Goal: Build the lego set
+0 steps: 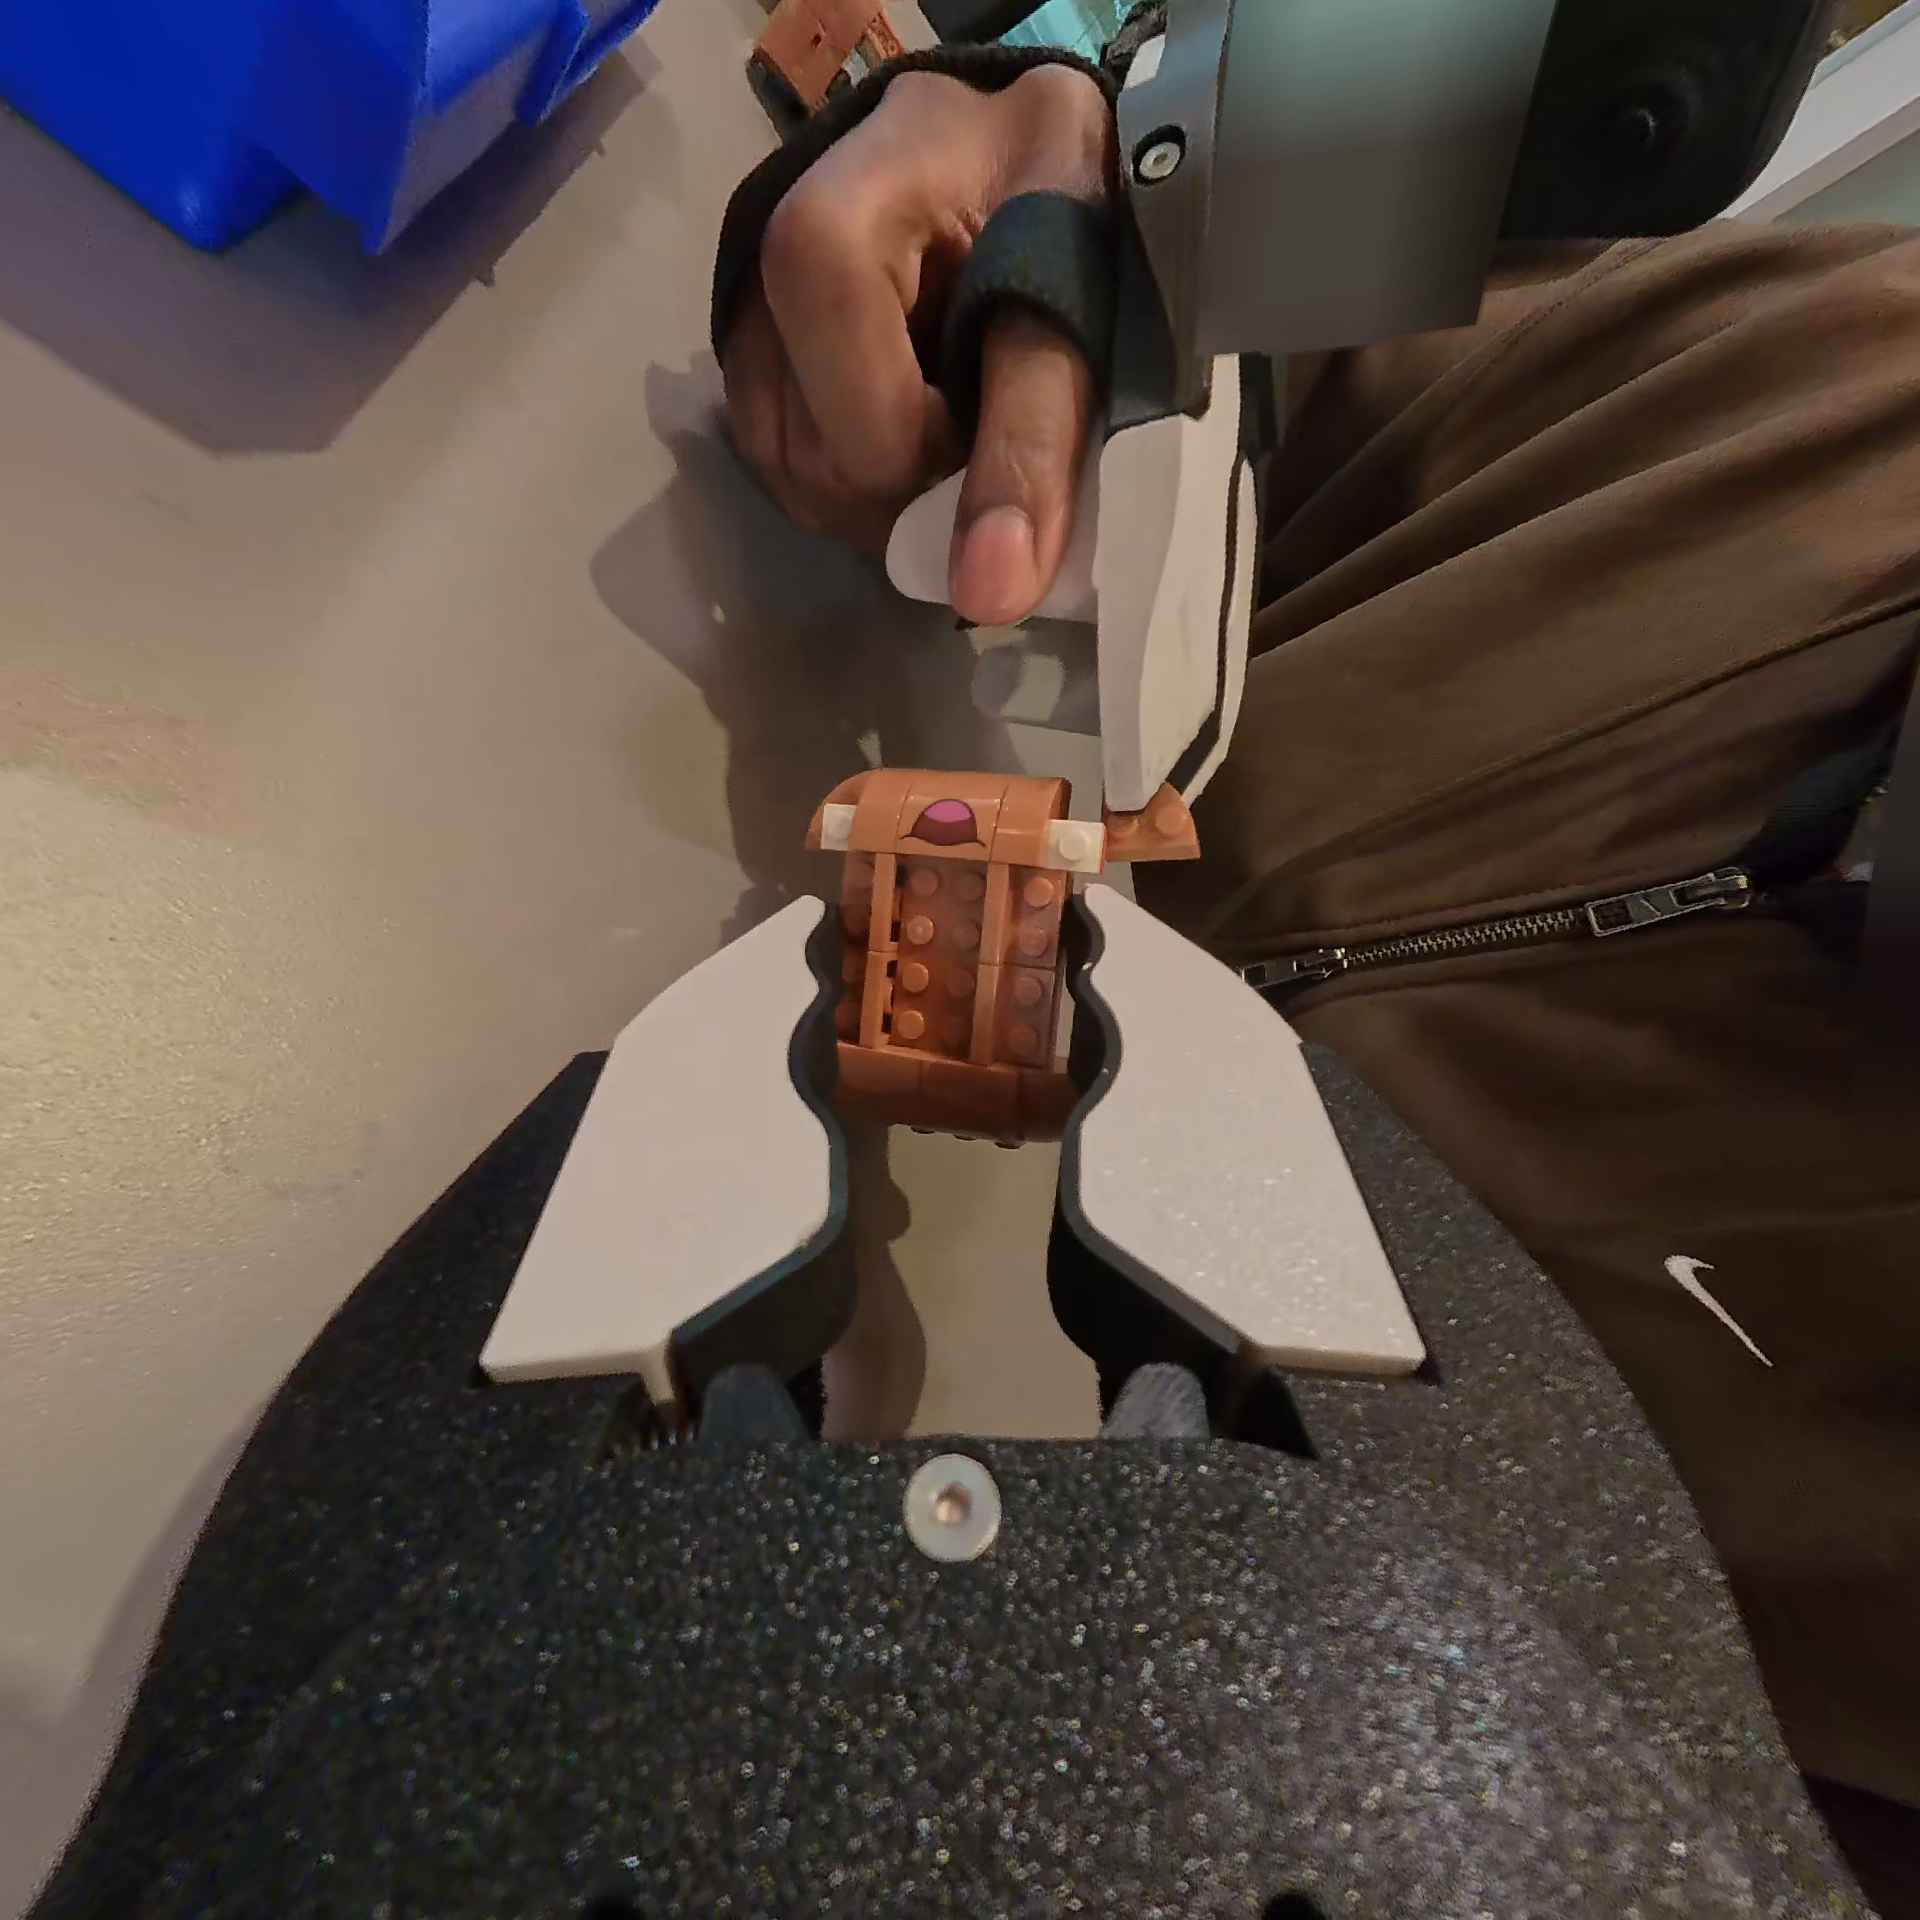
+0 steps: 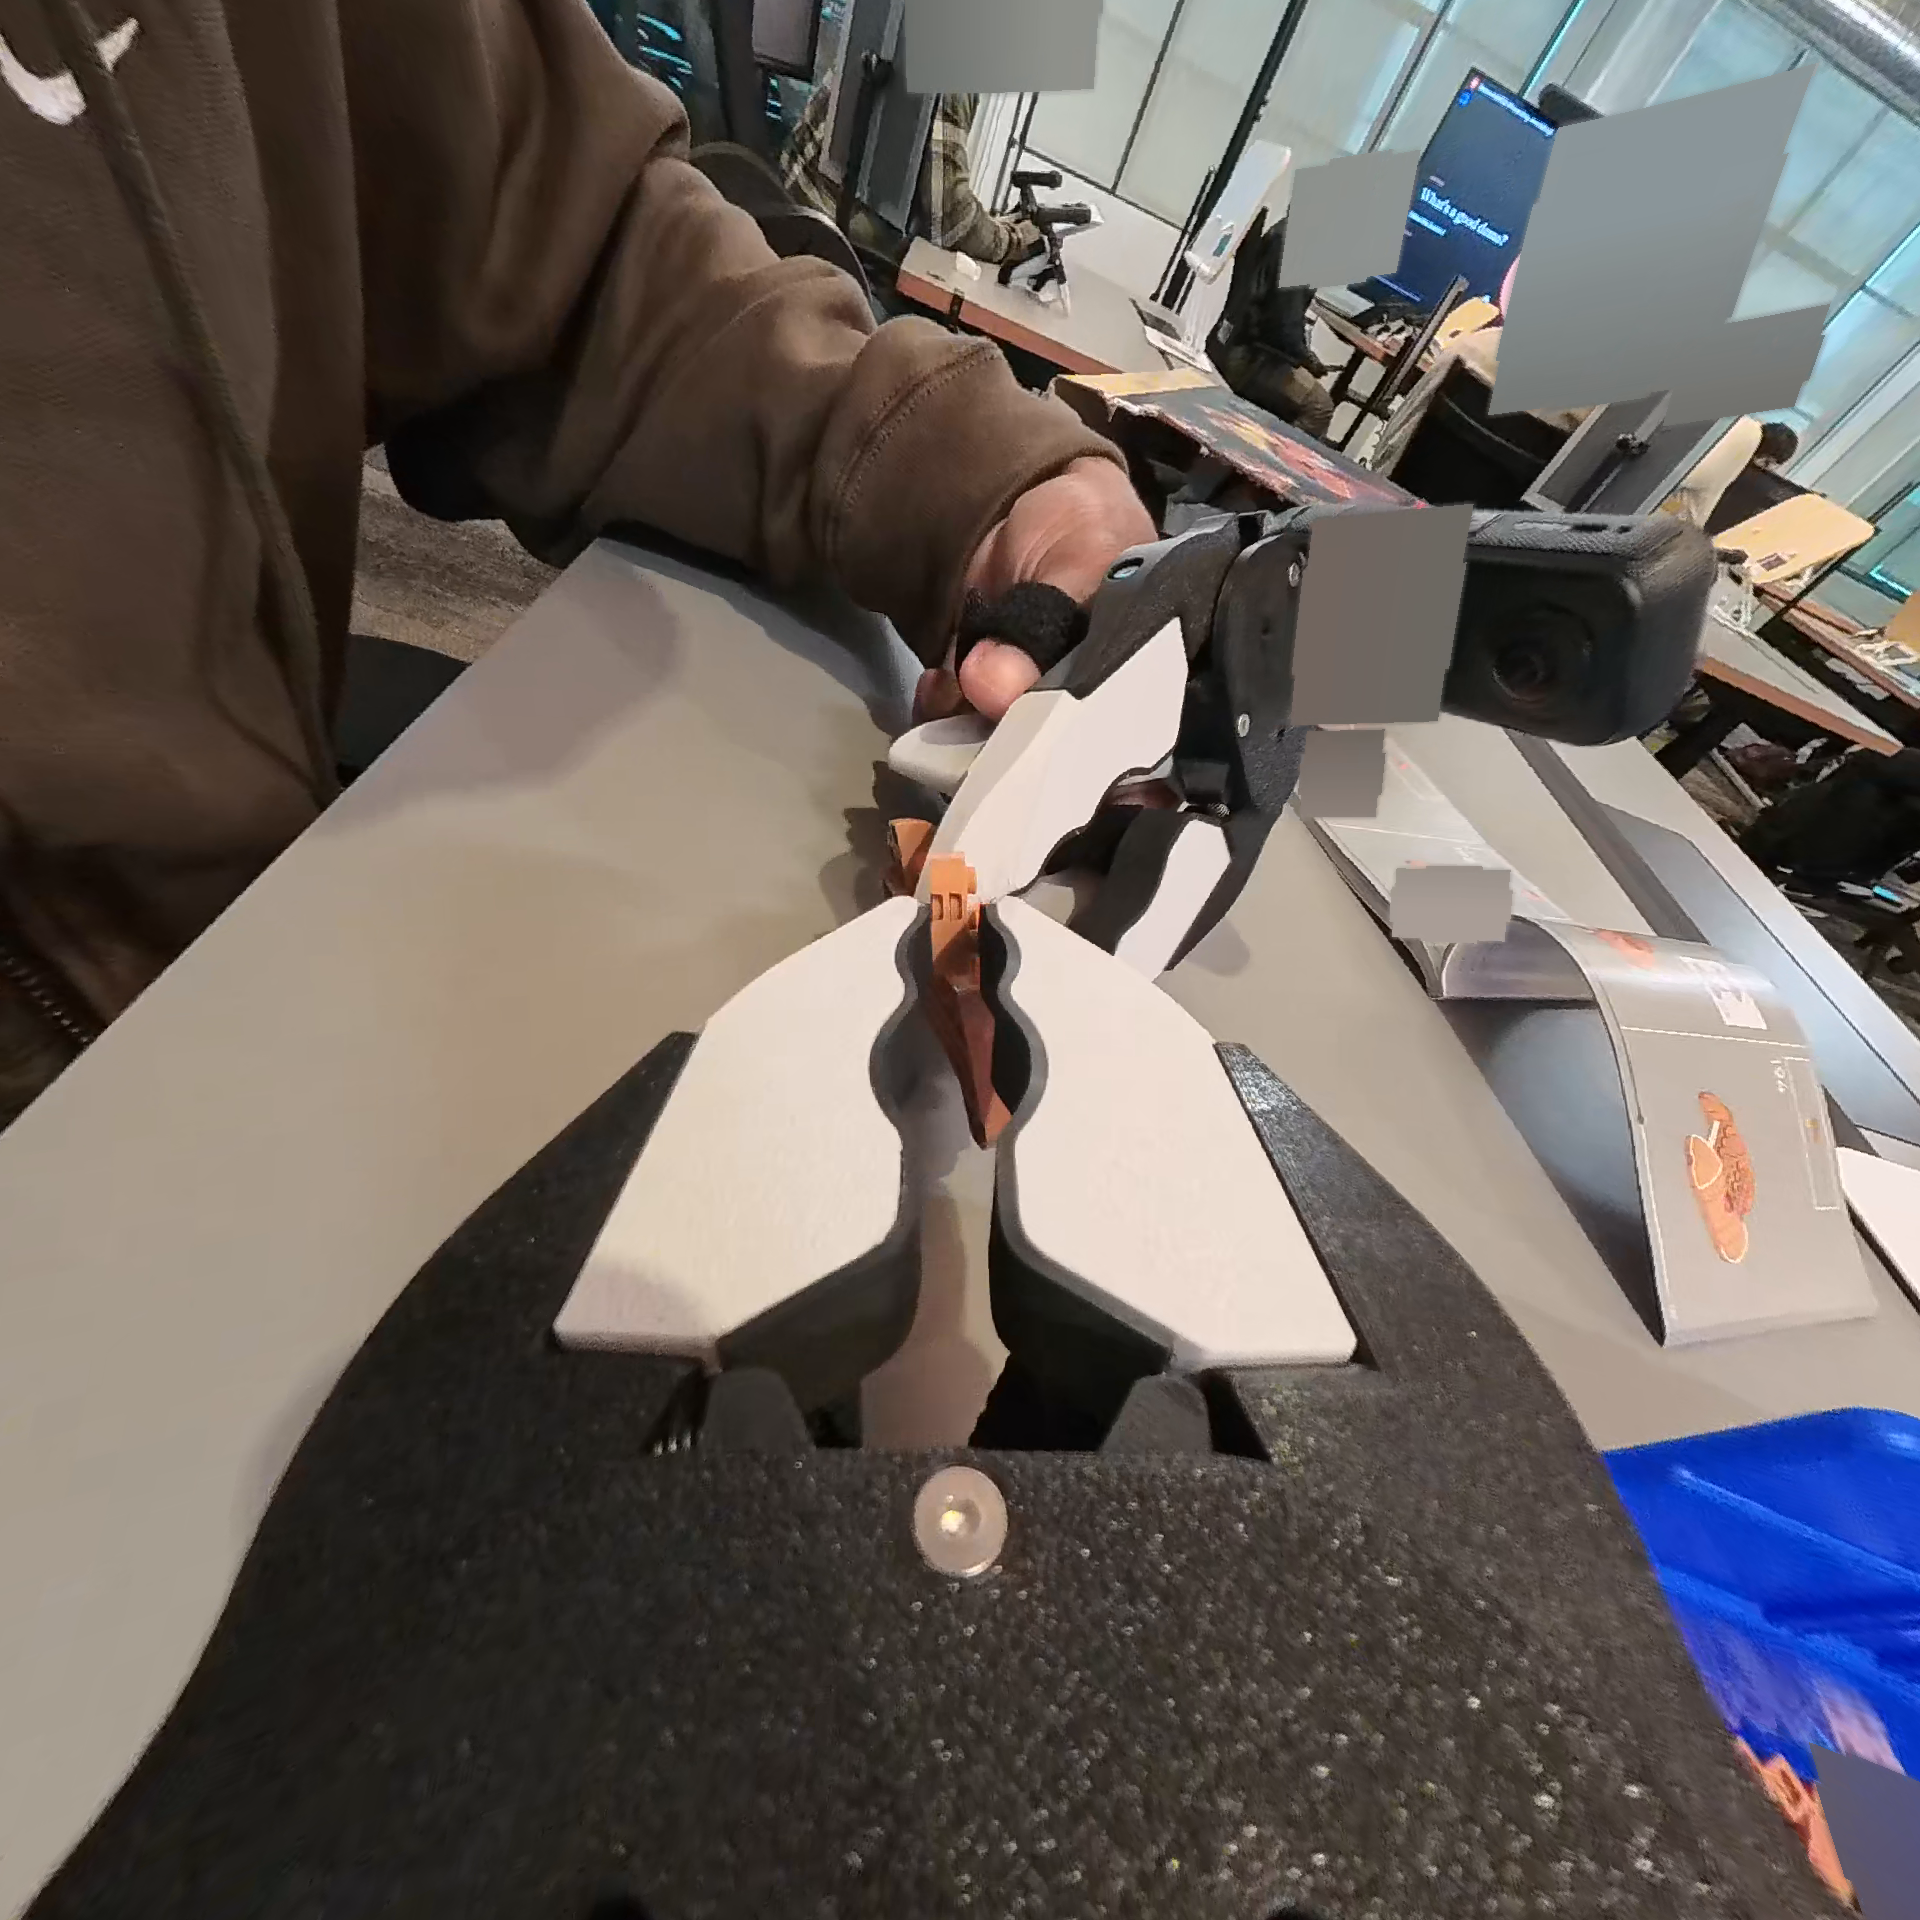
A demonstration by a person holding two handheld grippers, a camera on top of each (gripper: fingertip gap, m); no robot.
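Note:
My left gripper [image 1: 951,909] is shut on a brown lego assembly [image 1: 951,987], studs facing the camera, with a curved front that bears a pink mouth print and white side pegs. My right gripper [image 2: 951,914] is shut on a thin brown lego piece [image 2: 961,1023], seen edge-on. In the left wrist view the right gripper's white finger [image 1: 1164,717] comes down from above, and the small brown piece [image 1: 1153,831] sits beside the assembly's right white peg. The left gripper [image 2: 1039,810] shows ahead in the right wrist view, tip to tip with mine, above the grey table [image 2: 416,935].
A blue bin [image 1: 260,104] stands on the table, also at the lower right of the right wrist view [image 2: 1787,1558]. An open instruction booklet [image 2: 1662,1091] lies to the right. More brown lego parts [image 1: 821,42] lie farther off. The person's brown hoodie [image 1: 1558,727] is close by. Less than 4 cm separates the two grippers' tips.

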